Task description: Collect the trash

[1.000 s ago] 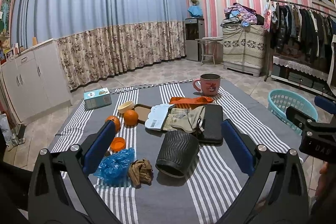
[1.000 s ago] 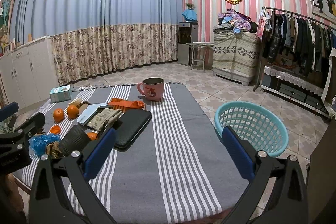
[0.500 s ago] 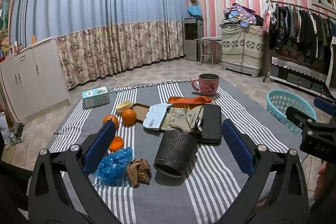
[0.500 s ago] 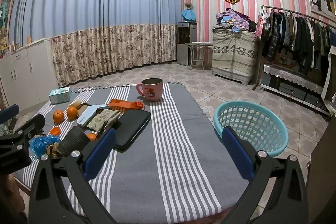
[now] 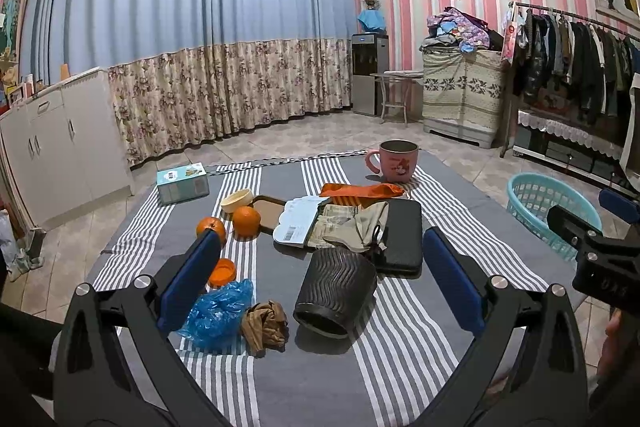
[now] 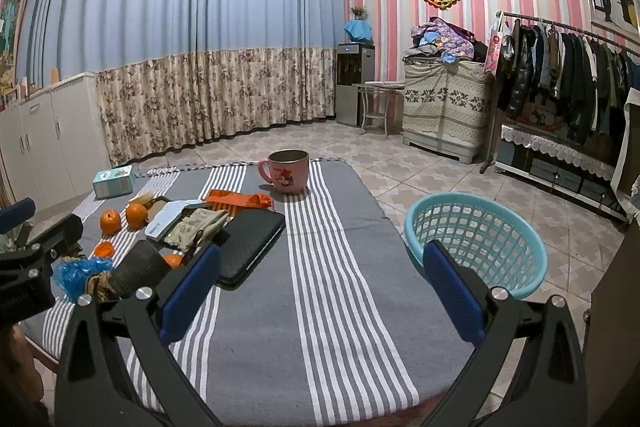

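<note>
Since a second ago the left claw (image 5: pixel 320 279) has eased slightly back from the tabletop (image 5: pixel 400 367); both claws gape, holding nothing. Trash, a blue bag (image 5: pixel 218 311) and brown wad (image 5: pixel 265 321), lies near-left. Basket (image 6: pixel 476 247) waits right. No pickup started.

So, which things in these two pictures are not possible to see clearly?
- Black ribbed cup: its inside is dark in the left wrist view; in the right wrist view the finger covers part of it.
- Teal basket: its bottom is cut off by the table edge and the right gripper.
- Label on the white packet: too small to read.
- Pink mug: contents hidden by its rim.
</note>
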Action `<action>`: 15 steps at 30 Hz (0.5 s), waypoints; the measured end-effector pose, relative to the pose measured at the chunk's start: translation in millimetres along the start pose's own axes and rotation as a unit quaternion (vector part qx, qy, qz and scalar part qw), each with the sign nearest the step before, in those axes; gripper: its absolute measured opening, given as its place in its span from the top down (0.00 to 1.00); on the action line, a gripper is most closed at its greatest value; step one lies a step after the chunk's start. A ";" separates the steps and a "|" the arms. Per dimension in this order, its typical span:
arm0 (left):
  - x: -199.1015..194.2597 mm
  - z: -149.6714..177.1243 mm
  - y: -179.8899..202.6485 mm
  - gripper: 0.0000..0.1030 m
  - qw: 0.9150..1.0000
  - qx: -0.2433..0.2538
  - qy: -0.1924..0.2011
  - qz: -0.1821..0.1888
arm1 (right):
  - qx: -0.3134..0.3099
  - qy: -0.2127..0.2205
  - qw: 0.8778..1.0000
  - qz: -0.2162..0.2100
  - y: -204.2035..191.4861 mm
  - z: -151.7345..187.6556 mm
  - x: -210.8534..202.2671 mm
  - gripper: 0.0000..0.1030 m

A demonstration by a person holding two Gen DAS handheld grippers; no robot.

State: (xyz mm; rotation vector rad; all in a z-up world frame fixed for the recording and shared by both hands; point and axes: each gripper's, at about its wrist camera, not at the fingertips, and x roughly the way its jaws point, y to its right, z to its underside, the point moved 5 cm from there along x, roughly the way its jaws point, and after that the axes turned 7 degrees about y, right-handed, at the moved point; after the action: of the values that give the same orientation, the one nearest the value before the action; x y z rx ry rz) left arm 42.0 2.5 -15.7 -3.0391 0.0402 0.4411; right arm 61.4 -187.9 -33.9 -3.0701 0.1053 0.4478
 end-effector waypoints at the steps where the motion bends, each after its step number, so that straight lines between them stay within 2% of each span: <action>1: 1.1 -0.4 -1.0 0.05 1.000 0.000 -0.001 -0.001 | 0.001 0.000 1.000 0.000 -0.2 0.5 0.5 0.04; 15: 1.6 0.2 -1.5 0.05 1.000 -0.001 -0.002 0.002 | 0.000 -0.002 1.000 0.001 0.7 2.9 3.7 0.04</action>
State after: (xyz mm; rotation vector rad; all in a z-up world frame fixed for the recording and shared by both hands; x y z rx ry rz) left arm 43.5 4.0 -16.3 -3.0413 0.0448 0.4481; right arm 64.1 -188.6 -37.8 -3.0691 0.1074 0.4548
